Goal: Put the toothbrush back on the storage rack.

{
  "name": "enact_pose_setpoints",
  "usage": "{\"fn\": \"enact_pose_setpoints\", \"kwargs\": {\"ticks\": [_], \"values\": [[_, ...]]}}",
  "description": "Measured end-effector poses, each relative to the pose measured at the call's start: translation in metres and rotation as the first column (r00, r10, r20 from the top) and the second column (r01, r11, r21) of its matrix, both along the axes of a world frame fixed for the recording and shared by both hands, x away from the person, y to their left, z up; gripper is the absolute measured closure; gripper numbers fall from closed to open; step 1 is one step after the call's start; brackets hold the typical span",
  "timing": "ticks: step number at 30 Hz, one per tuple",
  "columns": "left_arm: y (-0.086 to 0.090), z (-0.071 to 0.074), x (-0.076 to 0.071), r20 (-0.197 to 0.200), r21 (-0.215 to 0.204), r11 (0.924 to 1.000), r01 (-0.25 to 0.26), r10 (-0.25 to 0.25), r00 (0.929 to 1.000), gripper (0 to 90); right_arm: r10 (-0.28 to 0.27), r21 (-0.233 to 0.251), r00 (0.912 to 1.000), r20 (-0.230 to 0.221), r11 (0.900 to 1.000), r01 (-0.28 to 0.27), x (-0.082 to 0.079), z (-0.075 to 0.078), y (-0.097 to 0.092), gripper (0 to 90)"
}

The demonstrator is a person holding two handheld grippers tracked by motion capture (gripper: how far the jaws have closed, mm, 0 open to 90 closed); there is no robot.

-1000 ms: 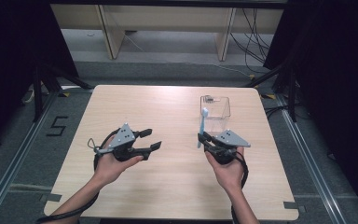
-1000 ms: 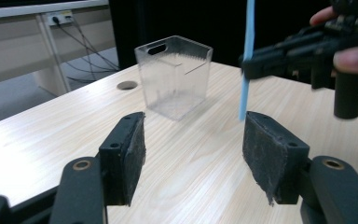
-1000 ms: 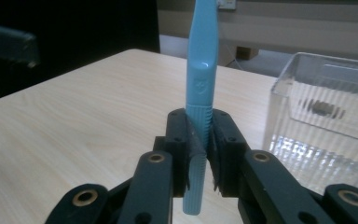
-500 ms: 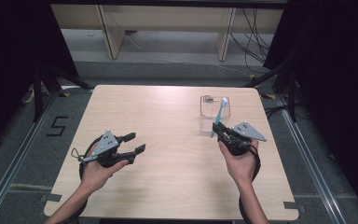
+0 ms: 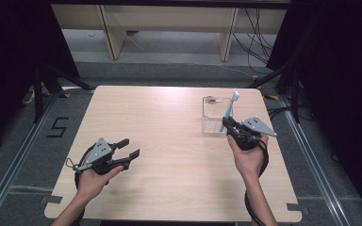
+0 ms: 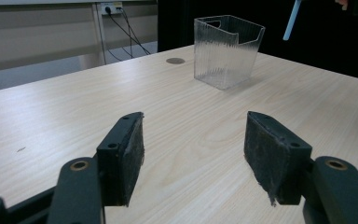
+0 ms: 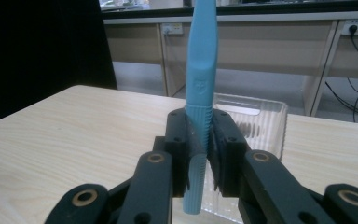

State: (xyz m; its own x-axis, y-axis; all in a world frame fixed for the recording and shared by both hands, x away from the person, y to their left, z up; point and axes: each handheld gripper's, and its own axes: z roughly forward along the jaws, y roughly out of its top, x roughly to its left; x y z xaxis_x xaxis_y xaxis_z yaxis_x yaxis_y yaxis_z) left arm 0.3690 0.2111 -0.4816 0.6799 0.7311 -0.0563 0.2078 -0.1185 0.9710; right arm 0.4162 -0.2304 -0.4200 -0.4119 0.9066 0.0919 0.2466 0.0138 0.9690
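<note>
Two jaws of the right gripper (image 7: 200, 154) pinch a blue toothbrush (image 7: 199, 93) upright beside the clear container (image 5: 215, 115), seemingly mid-handle, so it might pivot loose; left gripper (image 6: 193, 154) gapes empty.

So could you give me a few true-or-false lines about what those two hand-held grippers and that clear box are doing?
1. The right hand-held gripper clamps a blue toothbrush. True.
2. The toothbrush lies flat on the table. False: it is held roughly upright, off the table.
3. The left hand-held gripper holds nothing, jaws apart. True.
4. The clear ribbed container lies tipped over. False: it stands upright.
5. The left hand-held gripper touches the container. False: it is well apart.
</note>
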Motion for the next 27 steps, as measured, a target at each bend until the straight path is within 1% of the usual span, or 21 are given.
{"fn": "enact_pose_setpoints", "kwargs": {"ticks": [1,2,3,4,5,6,7,8,11,12,13,14,15,16,17,18,20,21,22,24,27], "values": [[0.001,-0.002,0.0,-0.004,-0.002,1.0,-0.006,0.006,1.0,37.2,-0.007,-0.004,1.0,0.004,1.0,0.007,0.002,0.001,-0.001,79.0],[0.002,-0.005,0.0,-0.001,-0.011,0.9999,-0.01,0.01,1.0,37.1,-0.016,0.002,0.9999,-0.004,0.9999,0.016,0.004,0.003,-0.003,78.9],[0.002,-0.005,0.0,-0.001,-0.011,0.9999,-0.01,0.01,1.0,37.1,-0.016,0.002,0.9999,-0.004,0.9999,0.016,0.004,0.003,-0.003,78.9],[0.004,-0.006,-0.001,-0.008,0.003,0.9998,-0.018,0.018,0.9998,37.0,-0.028,-0.002,0.9996,0.008,0.9996,0.028,0.008,0.005,-0.006,78.9],[0.004,-0.007,-0.002,-0.01,0.002,0.9998,-0.021,0.021,0.9997,37.0,-0.028,-0.002,0.9996,0.008,0.9996,0.028,0.008,0.005,-0.006,78.9],[0.005,-0.01,0.0,-0.001,-0.009,0.9997,-0.021,0.021,0.9998,37.0,-0.034,-0.009,0.9993,0.016,0.9994,0.035,0.011,0.007,-0.008,79.0],[0.005,-0.011,0.0,-0.001,-0.008,0.9996,-0.026,0.026,0.9997,37.0,-0.043,0.001,0.9991,-0.003,0.9991,0.043,0.011,0.008,-0.008,78.9],[0.006,-0.011,-0.001,-0.008,0.003,0.9994,-0.035,0.035,0.9994,36.9,-0.047,-0.007,0.9988,0.016,0.9989,0.047,0.014,0.008,-0.009,78.9],[0.007,-0.012,-0.001,-0.01,-0.002,0.9992,-0.041,0.041,0.9991,36.9,-0.054,-0.005,0.9985,0.011,0.9985,0.054,0.016,0.011,-0.01,78.9],[0.007,-0.013,-0.001,-0.01,-0.004,0.9991,-0.043,0.043,0.999,36.9,-0.053,-0.003,0.9984,0.022,0.9986,0.053,0.018,0.011,-0.011,78.9],[0.008,-0.014,-0.001,-0.012,-0.005,0.9988,-0.05,0.049,0.9987,36.8,-0.059,-0.016,0.998,0.02,0.9981,0.06,0.02,0.013,-0.012,78.9],[0.009,-0.014,-0.001,-0.012,-0.004,0.9987,-0.051,0.051,0.9986,36.7,-0.07,-0.003,0.9975,0.005,0.9975,0.07,0.02,0.014,-0.011,78.9],[0.009,-0.014,-0.001,-0.012,-0.004,0.9987,-0.051,0.051,0.9986,36.7,-0.07,-0.003,0.9975,0.005,0.9975,0.07,0.02,0.014,-0.011,78.9],[0.009,-0.016,0.0,-0.006,-0.014,0.9987,-0.048,0.048,0.9988,36.6,-0.072,-0.02,0.9971,0.027,0.9972,0.072,0.025,0.014,-0.014,78.9],[0.009,-0.016,0.0,-0.006,-0.014,0.9987,-0.048,0.048,0.9988,36.6,-0.072,-0.02,0.9971,0.027,0.9972,0.072,0.025,0.014,-0.014,78.9],[0.01,-0.015,-0.001,-0.012,-0.001,0.9985,-0.056,0.056,0.9984,36.6,-0.073,-0.011,0.9971,0.02,0.9973,0.073,0.025,0.015,-0.014,78.9],[0.011,-0.017,0.0,-0.003,-0.021,0.998,-0.06,0.06,0.9982,36.5,-0.084,-0.02,0.9961,0.027,0.9962,0.085,0.029,0.015,-0.016,78.8],[0.011,-0.017,0.0,-0.003,-0.021,0.998,-0.06,0.06,0.9982,36.6,-0.084,-0.02,0.9961,0.027,0.9962,0.085,0.029,0.015,-0.016,78.8],[0.013,-0.017,0.0,-0.01,-0.009,0.9975,-0.071,0.071,0.9975,36.5,-0.083,-0.021,0.9964,0.015,0.9963,0.084,0.03,0.015,-0.017,78.8],[0.014,-0.017,0.0,-0.012,-0.011,0.9973,-0.073,0.073,0.9973,36.5,-0.09,-0.013,0.9957,0.023,0.9958,0.091,0.032,0.014,-0.017,78.8],[0.014,-0.018,0.001,-0.012,-0.021,0.9969,-0.076,0.076,0.997,36.5,-0.097,-0.028,0.995,0.027,0.9949,0.097,0.035,0.015,-0.02,78.8]]}}
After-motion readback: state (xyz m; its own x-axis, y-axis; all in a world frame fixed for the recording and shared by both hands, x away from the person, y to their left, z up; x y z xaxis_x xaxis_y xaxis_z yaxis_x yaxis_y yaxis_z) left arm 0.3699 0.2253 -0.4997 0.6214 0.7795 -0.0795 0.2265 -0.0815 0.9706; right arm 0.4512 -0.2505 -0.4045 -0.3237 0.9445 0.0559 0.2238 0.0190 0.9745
